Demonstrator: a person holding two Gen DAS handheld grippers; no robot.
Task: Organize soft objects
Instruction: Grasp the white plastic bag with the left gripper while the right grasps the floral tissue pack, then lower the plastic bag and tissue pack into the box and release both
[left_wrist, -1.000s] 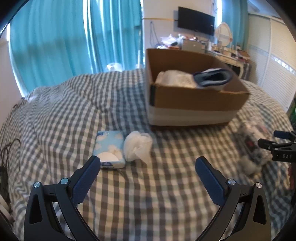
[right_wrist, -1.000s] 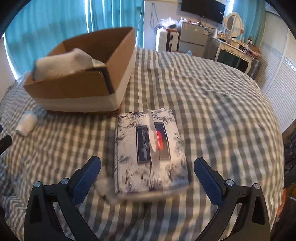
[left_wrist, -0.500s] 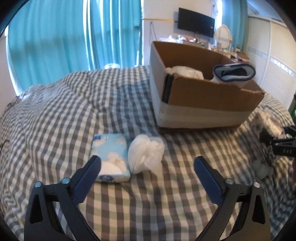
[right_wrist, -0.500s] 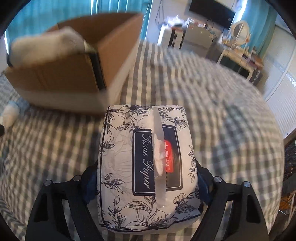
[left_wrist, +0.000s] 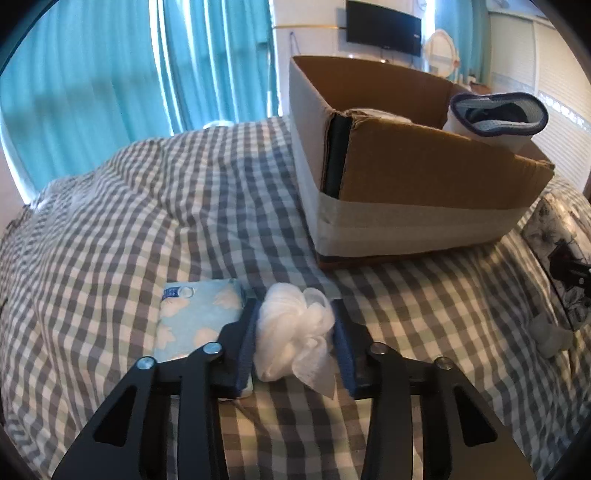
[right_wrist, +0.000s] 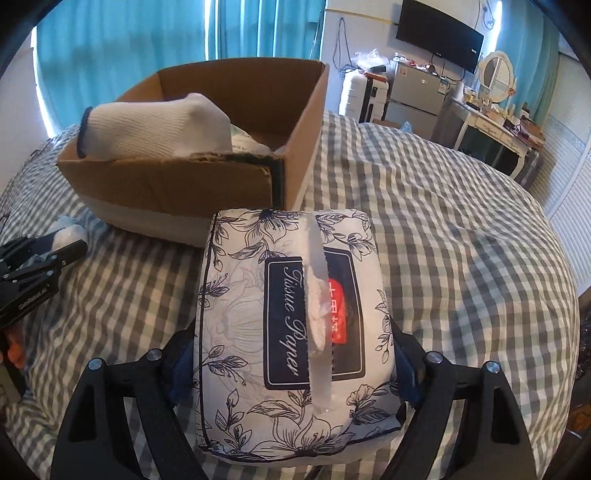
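My left gripper (left_wrist: 293, 332) is shut on a white mesh bath puff (left_wrist: 291, 328) that rests on the checked bedspread, just in front of the cardboard box (left_wrist: 417, 177). A light blue tissue pack (left_wrist: 195, 317) lies right beside it on the left. My right gripper (right_wrist: 291, 354) is shut on a floral "Tissue Paper" pack (right_wrist: 291, 314), held above the bed to the front right of the box (right_wrist: 177, 184). The box holds a white sock with a dark cuff (right_wrist: 155, 129) and other soft items.
The checked bedspread (left_wrist: 147, 206) covers the whole bed. Teal curtains (left_wrist: 92, 74) hang behind. A dresser, mirror and small fridge (right_wrist: 417, 96) stand at the far right. The left gripper shows in the right wrist view (right_wrist: 33, 269), at the left edge.
My left gripper moved forward and closed on the white bath puff. My right gripper, which had closed on the floral tissue pack, has lifted it closer to the box.
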